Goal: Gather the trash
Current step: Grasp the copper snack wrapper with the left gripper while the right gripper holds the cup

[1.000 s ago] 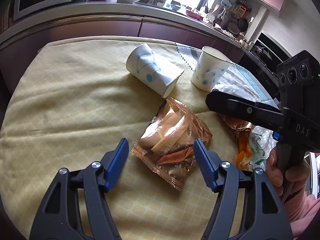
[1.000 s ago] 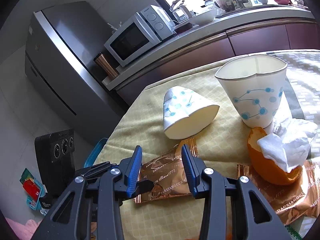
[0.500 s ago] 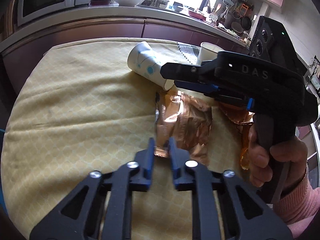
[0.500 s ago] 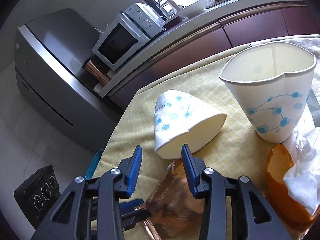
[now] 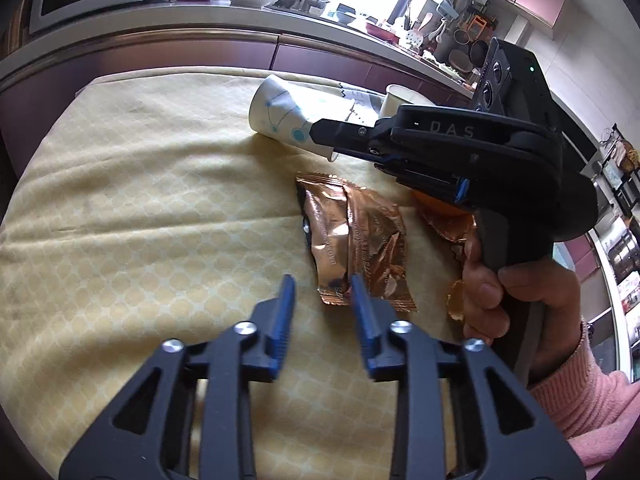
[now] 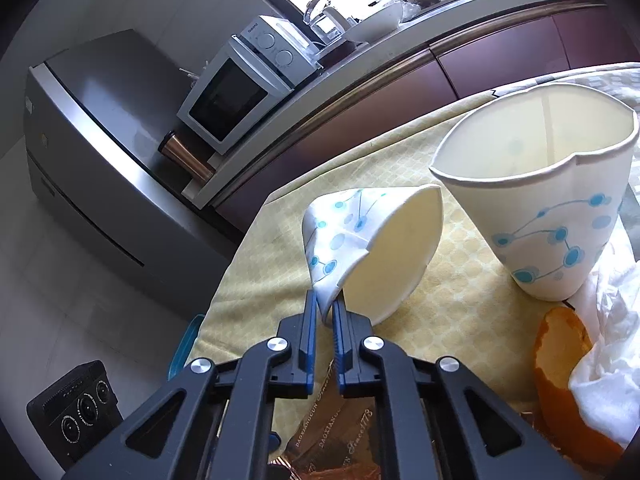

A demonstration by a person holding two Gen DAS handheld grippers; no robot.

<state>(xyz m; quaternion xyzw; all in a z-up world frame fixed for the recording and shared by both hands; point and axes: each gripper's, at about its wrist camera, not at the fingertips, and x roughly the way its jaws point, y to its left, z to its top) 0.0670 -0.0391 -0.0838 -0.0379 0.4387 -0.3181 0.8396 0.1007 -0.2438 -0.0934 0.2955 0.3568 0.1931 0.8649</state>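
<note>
- Trash on the bench is what we are after, and the piece in hand is the tipped paper cup: our right tongs have just closed and are clamped on the near lip of its rim, the crushed fold of paper pinched between the blue pads.
- From those tongs the cup runs up and away toward the middle of the right wrist view, its long axis slanting from the pinched rim at lower centre to the closed base at upper left, mouth facing right. We judge that a lift will swing the cup from that one edge, so the base may droop.
- Our left tongs stand apart and empty, having just been opening, low in the centre of the left wrist view. The copper snack wrapper lies just beyond their tips, its long side pointing almost straight away from them toward the upper middle; its near end sits at the right pad.
- Further out, the upright paper cup stands at the right of the right wrist view, apart from the tipped one, with orange peel and a white tissue below it.
- The left hand is nearer the wrapper, the right already has the cup.
</note>
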